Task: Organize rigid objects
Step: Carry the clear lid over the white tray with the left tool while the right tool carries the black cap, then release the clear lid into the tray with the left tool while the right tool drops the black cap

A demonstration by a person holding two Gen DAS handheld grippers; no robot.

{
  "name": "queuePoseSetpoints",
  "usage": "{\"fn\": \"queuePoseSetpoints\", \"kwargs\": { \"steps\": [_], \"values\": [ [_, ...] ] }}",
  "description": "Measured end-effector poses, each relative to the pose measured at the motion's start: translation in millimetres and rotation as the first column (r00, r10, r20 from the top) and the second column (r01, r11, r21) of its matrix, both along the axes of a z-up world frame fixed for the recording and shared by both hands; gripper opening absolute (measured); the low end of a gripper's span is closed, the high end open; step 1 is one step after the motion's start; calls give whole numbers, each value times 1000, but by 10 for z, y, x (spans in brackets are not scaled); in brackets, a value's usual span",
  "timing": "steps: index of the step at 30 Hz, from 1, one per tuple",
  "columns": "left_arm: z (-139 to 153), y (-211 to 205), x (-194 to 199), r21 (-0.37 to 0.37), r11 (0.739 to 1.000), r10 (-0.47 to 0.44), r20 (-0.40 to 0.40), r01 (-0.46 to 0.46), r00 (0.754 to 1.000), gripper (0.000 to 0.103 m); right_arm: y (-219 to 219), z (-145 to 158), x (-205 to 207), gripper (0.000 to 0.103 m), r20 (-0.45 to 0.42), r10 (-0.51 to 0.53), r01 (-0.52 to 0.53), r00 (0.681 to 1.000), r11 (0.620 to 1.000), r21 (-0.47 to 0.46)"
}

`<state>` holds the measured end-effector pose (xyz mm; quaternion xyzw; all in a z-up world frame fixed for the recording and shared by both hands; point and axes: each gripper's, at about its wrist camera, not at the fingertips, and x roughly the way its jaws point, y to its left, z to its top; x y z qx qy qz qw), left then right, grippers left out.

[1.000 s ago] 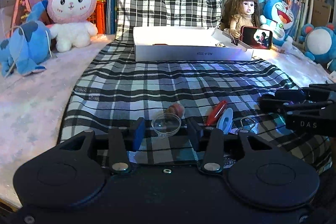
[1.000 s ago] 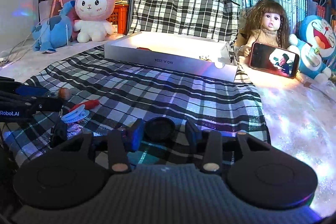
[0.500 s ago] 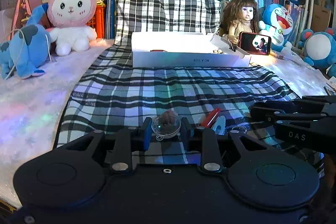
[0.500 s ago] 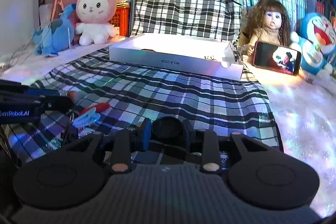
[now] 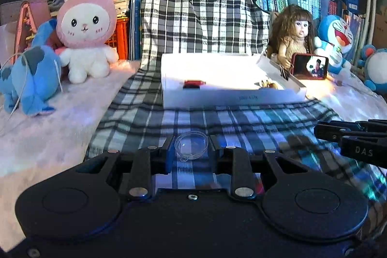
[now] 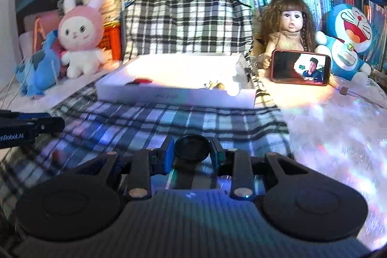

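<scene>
White cardboard box [image 5: 227, 96] lies open on the checked cloth [image 5: 150, 117]; inside it are a red thing [image 5: 193, 83] and a small brownish thing [image 6: 216, 85]. Left gripper [image 5: 191, 149] pinches a clear cap [image 5: 191, 145]; right gripper [image 6: 192, 152] pinches a black cap [image 6: 192, 148], both near the box.

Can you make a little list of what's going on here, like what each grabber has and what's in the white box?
left gripper: jaws shut on a clear dome
right gripper: jaws shut on a black cap
white box: open, on the plaid cloth, ahead of both grippers
in the box: a red item at left, a small yellowish item at right, too small to name
behind the box: bunny, doll, phone
</scene>
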<state>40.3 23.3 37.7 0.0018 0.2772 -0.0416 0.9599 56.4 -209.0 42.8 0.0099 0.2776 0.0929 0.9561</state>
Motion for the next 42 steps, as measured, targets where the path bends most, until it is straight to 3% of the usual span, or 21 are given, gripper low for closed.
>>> {"fn": "queuePoseSetpoints", "kwargs": {
  "steps": [11, 19, 30, 42],
  "values": [
    [217, -18, 808, -51, 998, -23, -2, 23, 1000, 27, -178, 127, 703, 36, -29, -72, 73, 997, 996, 57],
    [318, -54, 1582, -72, 996, -58, -42, 55, 997, 27, -247, 237, 1411, 36, -83, -51, 59, 995, 994, 94],
    [104, -166, 2560, -104, 994, -43, -131, 29, 990, 27, -187, 95, 2429, 37, -241, -34, 65, 970, 990, 124],
    [-116, -248, 3041, -33, 999, -11, -173, 5, 985, 27, 16, -144, 2699, 37, -297, -35, 44, 954, 999, 22]
  ]
}}
